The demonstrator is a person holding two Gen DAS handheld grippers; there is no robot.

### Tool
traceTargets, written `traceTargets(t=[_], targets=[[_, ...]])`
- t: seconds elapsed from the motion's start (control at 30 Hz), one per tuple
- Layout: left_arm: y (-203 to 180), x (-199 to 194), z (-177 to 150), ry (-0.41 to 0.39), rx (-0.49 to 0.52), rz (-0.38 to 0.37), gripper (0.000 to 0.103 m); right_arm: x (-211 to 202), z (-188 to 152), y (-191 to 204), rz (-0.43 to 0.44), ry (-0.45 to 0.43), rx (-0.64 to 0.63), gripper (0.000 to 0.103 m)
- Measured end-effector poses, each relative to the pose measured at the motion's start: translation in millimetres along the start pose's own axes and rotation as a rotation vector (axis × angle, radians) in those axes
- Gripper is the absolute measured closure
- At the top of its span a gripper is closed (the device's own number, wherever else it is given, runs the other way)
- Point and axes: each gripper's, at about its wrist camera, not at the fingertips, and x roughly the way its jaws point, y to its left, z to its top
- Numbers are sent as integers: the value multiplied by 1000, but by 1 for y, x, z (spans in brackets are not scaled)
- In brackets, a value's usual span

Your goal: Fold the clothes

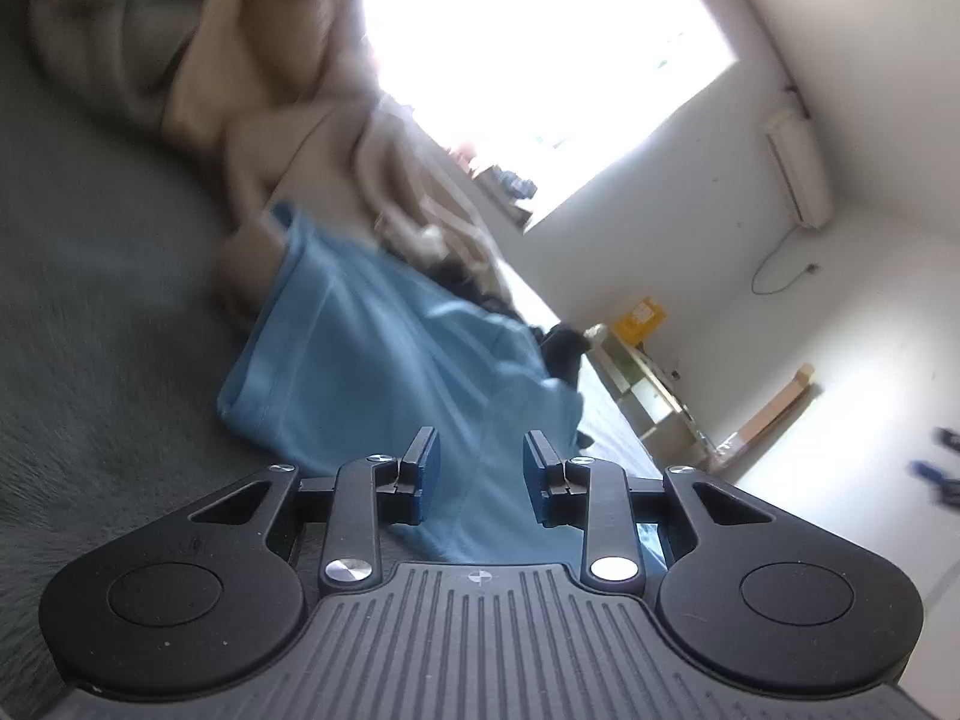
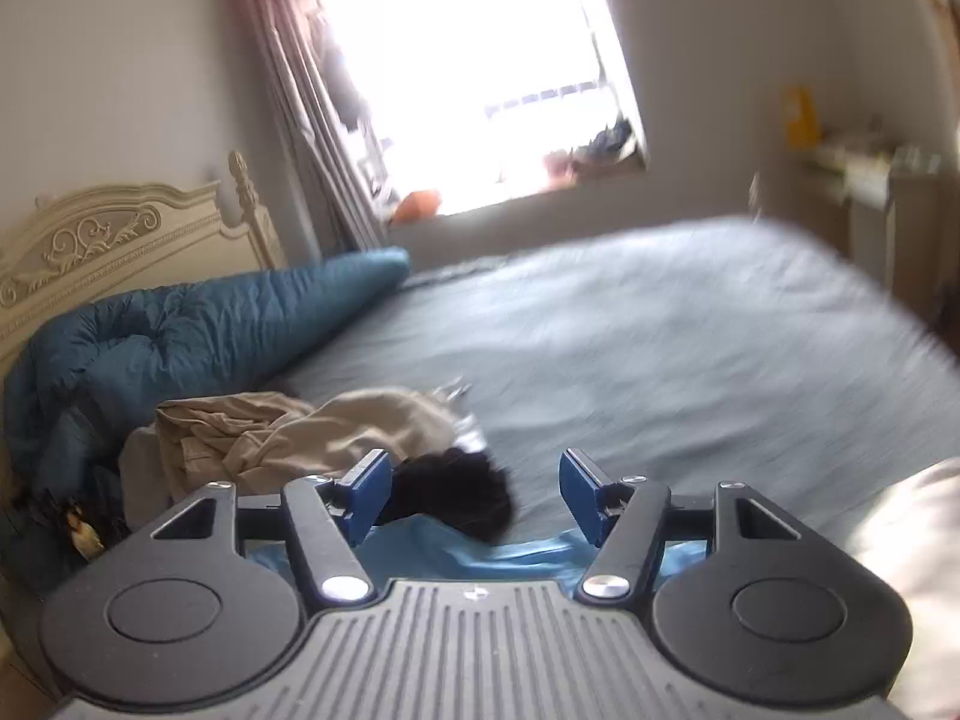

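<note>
A light blue garment [image 1: 384,354] lies spread on the grey-blue bed [image 1: 90,300]. My left gripper [image 1: 482,477] is open and empty, hovering just over the garment's near part. In the right wrist view the same blue garment [image 2: 468,552] shows as a strip under my right gripper [image 2: 474,495], which is open and empty. A black garment [image 2: 462,489] lies just ahead between the right fingers. Beige clothes [image 2: 288,438] are heaped to its left; they also show in the left wrist view [image 1: 252,60].
A rolled teal duvet [image 2: 180,330] lies against the cream headboard [image 2: 108,234] at the left. The bed sheet [image 2: 660,348] stretches ahead to the bright window [image 2: 480,60]. Shelves [image 1: 654,384] and a wall air conditioner [image 1: 798,162] stand beyond the bed.
</note>
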Motion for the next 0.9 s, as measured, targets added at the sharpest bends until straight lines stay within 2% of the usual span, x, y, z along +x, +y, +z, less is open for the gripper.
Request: traceTargets(t=[0.03, 0.1, 0.2, 0.27, 0.33, 0.43, 0.67, 0.8, 0.9], targets=[[-8, -4, -1, -7, 22, 6, 72, -31, 1, -1, -24, -31, -33, 38], [-25, -6, -1, -3, 54, 9, 72, -67, -3, -4, -73, -54, -71, 38], [-60, 7, 4, 76, 112, 16, 72, -66, -18, -13, -82, -22, -87, 40], [-92, 27, 1, 143, 222, 40, 71, -31, -35, -21, -51, 40, -78, 43], [-121, 57, -5, 238, 293, 63, 71, 25, -55, -27, -26, 121, -68, 46], [-148, 107, -23, 354, 321, 86, 71, 104, -73, -33, -27, 197, -89, 49], [-151, 177, -51, 399, 336, 142, 71, 285, -99, -43, -72, 320, -180, 49], [-148, 195, -61, 389, 368, 170, 71, 317, -105, -46, -108, 356, -230, 50], [-146, 194, -66, 365, 394, 165, 71, 334, -110, -49, -137, 375, -266, 52]])
